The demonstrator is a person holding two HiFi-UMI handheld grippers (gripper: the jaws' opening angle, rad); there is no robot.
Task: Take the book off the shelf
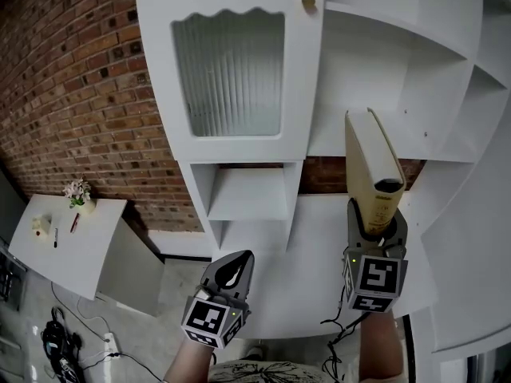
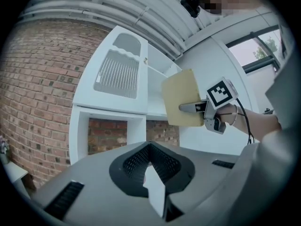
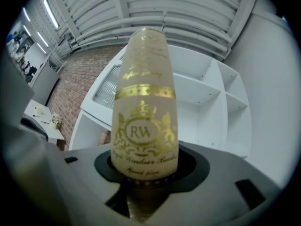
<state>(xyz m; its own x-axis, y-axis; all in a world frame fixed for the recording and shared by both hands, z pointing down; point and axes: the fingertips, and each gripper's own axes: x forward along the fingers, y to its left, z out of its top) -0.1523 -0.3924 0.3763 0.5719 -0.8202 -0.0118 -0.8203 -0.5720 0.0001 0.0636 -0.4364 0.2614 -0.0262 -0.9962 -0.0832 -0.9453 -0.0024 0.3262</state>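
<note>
My right gripper (image 1: pixel 377 218) is shut on the lower end of a cream book (image 1: pixel 371 162) and holds it upright in the air, in front of the white shelf unit (image 1: pixel 383 70) and apart from its boards. The book's spine (image 3: pixel 145 112) carries gold lettering and a crest and fills the right gripper view, seated between the jaws of the right gripper (image 3: pixel 146 173). In the left gripper view the book (image 2: pixel 183 98) shows side-on, with the right gripper (image 2: pixel 197 108) clamped on it. My left gripper (image 1: pixel 235 268) hangs lower left, jaws together, holding nothing.
A cabinet door with ribbed glass (image 1: pixel 231 70) and a brass knob (image 1: pixel 308 2) stands left of the open shelves. Brick wall (image 1: pixel 72 94) lies further left. A small white table (image 1: pixel 72 242) bears a flower pot (image 1: pixel 78 194). Cables (image 1: pixel 64 337) lie on the floor.
</note>
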